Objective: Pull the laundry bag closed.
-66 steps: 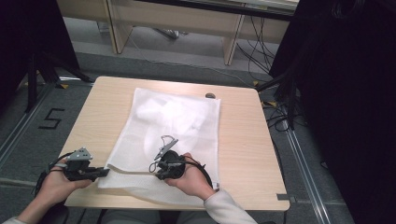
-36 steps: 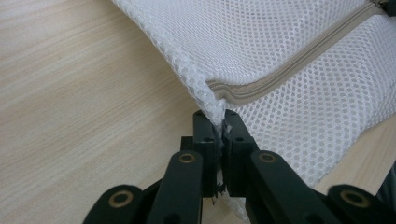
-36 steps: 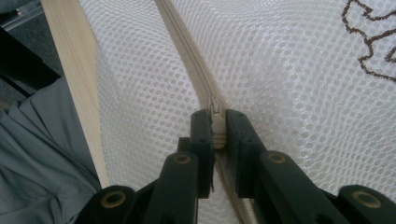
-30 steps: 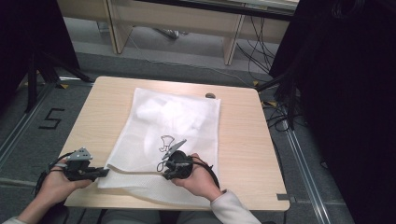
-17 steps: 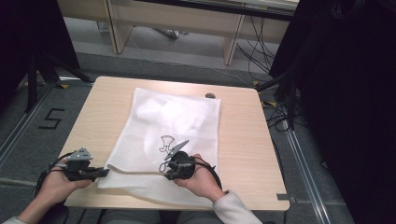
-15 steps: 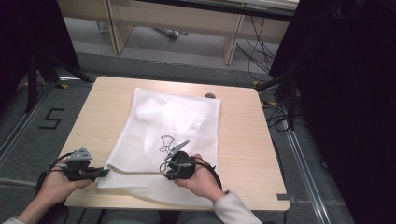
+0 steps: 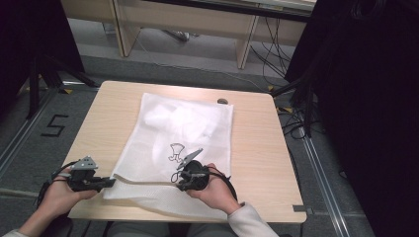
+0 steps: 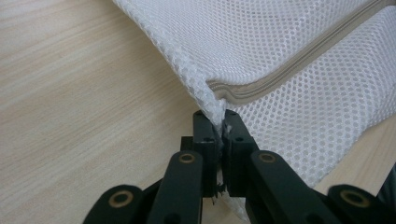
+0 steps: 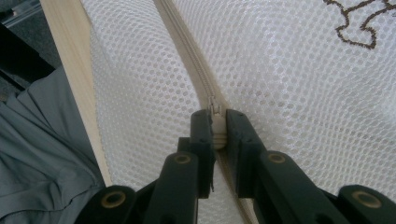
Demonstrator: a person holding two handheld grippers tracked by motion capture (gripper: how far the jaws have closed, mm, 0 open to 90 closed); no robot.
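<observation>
Pale wooden surface (image 7: 257,148) carries a flat white mesh laundry bag (image 7: 183,133), seen from the high view, with both tongs at its near edge. Left gripper view: left tongs (image 8: 219,122) clamp the bag's corner. Right gripper view: right tongs (image 9: 215,125) clamp the beige zipper pull (image 9: 216,122). Step in hand: working the zipper. Next move likely requires drawing the pull along the track against the anchored corner.
</observation>
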